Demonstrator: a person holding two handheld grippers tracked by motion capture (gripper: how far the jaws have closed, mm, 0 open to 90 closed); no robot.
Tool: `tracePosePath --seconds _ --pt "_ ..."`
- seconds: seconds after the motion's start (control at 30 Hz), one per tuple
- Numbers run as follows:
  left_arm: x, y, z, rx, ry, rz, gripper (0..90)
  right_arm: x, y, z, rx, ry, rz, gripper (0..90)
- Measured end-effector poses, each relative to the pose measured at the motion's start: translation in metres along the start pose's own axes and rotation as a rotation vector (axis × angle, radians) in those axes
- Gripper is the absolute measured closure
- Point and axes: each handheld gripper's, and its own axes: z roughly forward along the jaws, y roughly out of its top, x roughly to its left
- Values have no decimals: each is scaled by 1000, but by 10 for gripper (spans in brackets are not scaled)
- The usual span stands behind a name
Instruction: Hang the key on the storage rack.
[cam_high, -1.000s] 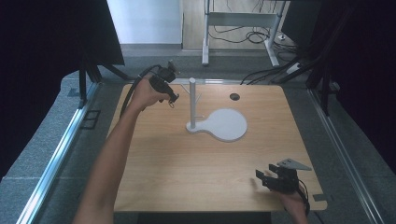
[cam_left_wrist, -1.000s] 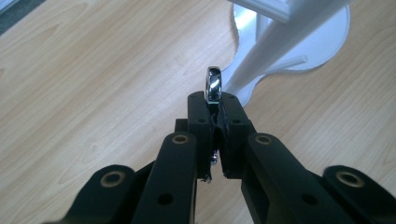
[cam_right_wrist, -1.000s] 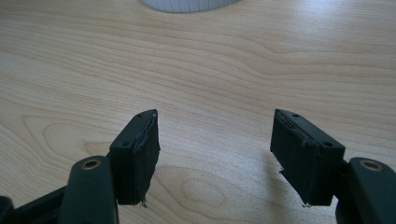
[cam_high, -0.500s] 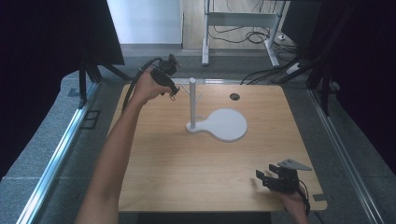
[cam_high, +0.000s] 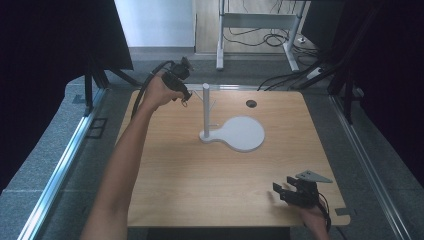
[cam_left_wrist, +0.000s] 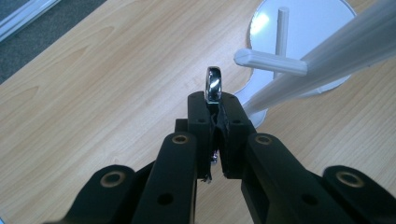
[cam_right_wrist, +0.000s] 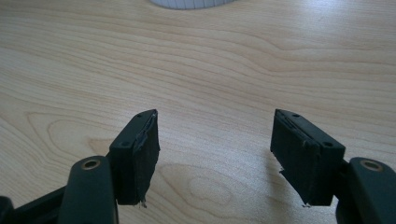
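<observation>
My left hand-held gripper (cam_left_wrist: 217, 119) pinches a shiny metal ring (cam_left_wrist: 214, 84), held above the worktop (cam_high: 175, 165) just beside a side peg of the white stand (cam_high: 205, 112). My right hand-held gripper (cam_right_wrist: 215, 149) rests low at the worktop's near edge, jaws spread and empty.

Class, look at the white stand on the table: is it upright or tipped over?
Upright. The white stand has its post rising straight from its round base, which lies flat on the table; a side peg juts out level.
</observation>
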Motion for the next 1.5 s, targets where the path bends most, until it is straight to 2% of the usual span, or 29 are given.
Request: tracePosePath --seconds 0.1,0.23,0.53,0.83,1.5 --pt "-1 1 0 -8 5 -11 856 0 0 0 1 1 2 326" --pt "-2 5 -1 -1 13 2 856 1 0 1 2 7 2 326" --pt "-7 8 0 -17 21 8 856 0 -1 2 10 7 8 325" --pt "-7 7 -5 -24 27 7 856 1 -1 2 11 7 2 325" --pt "-17 9 -8 -31 54 43 856 1 -1 3 19 4 -6 325"
